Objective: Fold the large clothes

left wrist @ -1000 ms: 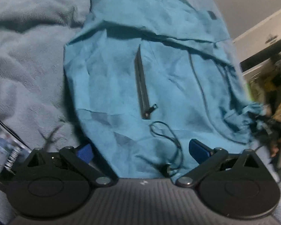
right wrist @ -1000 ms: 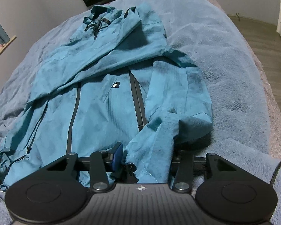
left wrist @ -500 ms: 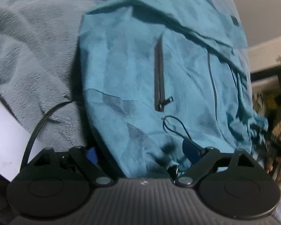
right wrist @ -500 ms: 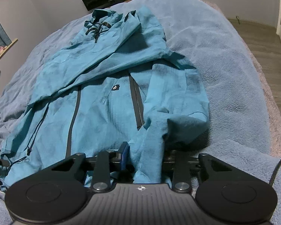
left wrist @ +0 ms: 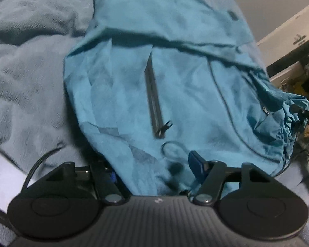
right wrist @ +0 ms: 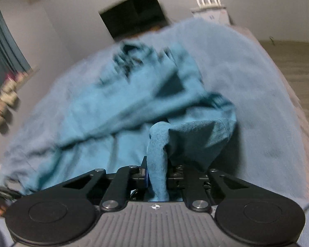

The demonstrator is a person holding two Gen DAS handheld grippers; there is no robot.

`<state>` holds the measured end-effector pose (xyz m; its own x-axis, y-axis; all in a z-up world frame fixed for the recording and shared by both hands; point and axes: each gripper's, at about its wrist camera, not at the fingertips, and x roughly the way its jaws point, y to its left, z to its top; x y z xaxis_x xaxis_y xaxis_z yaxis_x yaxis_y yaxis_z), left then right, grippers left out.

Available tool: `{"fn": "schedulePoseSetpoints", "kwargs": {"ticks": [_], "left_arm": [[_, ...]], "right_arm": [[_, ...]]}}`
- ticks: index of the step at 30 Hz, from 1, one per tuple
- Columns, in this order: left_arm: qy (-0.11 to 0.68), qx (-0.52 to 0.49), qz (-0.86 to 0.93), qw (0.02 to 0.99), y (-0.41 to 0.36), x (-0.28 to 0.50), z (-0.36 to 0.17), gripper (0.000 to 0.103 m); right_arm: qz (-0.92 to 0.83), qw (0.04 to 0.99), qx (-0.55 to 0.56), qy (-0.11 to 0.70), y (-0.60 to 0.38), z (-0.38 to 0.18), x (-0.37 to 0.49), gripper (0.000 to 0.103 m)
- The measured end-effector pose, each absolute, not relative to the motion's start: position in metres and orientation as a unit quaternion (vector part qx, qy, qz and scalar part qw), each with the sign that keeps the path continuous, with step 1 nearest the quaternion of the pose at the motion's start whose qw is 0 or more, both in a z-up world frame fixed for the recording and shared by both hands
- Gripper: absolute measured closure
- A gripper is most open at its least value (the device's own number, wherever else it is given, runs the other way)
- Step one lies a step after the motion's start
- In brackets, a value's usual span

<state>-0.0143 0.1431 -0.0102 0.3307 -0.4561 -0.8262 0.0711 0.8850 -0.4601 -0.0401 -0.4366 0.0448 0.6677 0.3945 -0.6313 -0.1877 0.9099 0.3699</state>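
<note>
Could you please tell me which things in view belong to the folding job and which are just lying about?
Job: teal jacket; left gripper, closing around its hem; right gripper, closing on a fold.

Lying about: grey blanket; dark screen; white rack.

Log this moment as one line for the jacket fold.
left gripper: closing over teal jacket hem | right gripper: closing, pinching jacket fold | surface: grey blanket

Grey fleece blanket [right wrist: 257, 103], dark wall screen [right wrist: 134, 18], wooden floor [right wrist: 294, 61].
</note>
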Motion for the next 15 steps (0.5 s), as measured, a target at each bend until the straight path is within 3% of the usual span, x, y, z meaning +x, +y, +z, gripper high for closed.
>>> {"fn": "schedulePoseSetpoints", "kwargs": {"ticks": [2,7,15], "left_arm": [[0.557,-0.189,-0.166,0.792,0.146,-0.003,-0.007,0.045],[0.540,-0.213,-0.166,0.797,0.155,0.026,0.008,0.077],[0.506,-0.301,-0.100,0.802,0.179,0.092,0.026,0.083]], "right_arm": [[0.179,0.906,0.155,0.350,-0.434,0.062,-0.031,0.091],[0.209,0.907,0.187,0.315,-0.423,0.095,0.009,0.092],[0.192,0.901,0.262,0.286,-0.413,0.115,0.104,0.092]]}}
